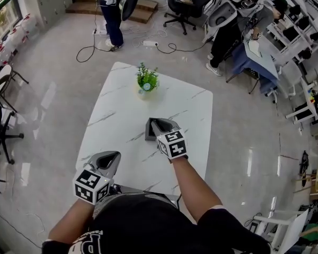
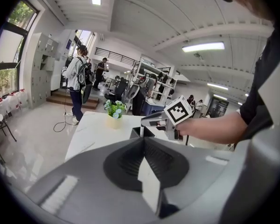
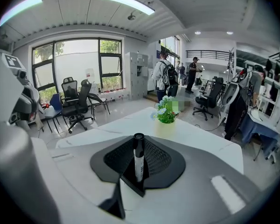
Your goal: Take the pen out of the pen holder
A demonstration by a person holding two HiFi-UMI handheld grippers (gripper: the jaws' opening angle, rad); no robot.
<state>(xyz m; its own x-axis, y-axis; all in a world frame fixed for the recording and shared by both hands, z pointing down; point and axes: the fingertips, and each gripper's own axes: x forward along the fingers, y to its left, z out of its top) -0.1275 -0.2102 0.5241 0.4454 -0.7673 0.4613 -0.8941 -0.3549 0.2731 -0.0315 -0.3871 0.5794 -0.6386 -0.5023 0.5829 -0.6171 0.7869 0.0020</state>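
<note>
A dark square pen holder (image 1: pixel 149 132) stands mid-table on the white marble table (image 1: pixel 122 97). My right gripper (image 1: pixel 160 126) hangs right over it, shut on a pen (image 3: pixel 139 160) with a black cap and white body. The pen stands upright between the jaws, with the holder's dark mouth (image 3: pixel 130 181) just beneath. In the left gripper view, the pen's white shaft (image 2: pixel 142 131) shows between the right gripper (image 2: pixel 151 120) and the pen holder (image 2: pixel 136 133). My left gripper (image 1: pixel 110 160) rests shut and empty near the table's front left edge.
A small green plant in a pale pot (image 1: pixel 147 81) sits at the table's far side. People stand beyond the table (image 1: pixel 112 15). Office chairs (image 1: pixel 188 7) and desks stand at the back right, and a cable (image 1: pixel 148 45) lies on the floor.
</note>
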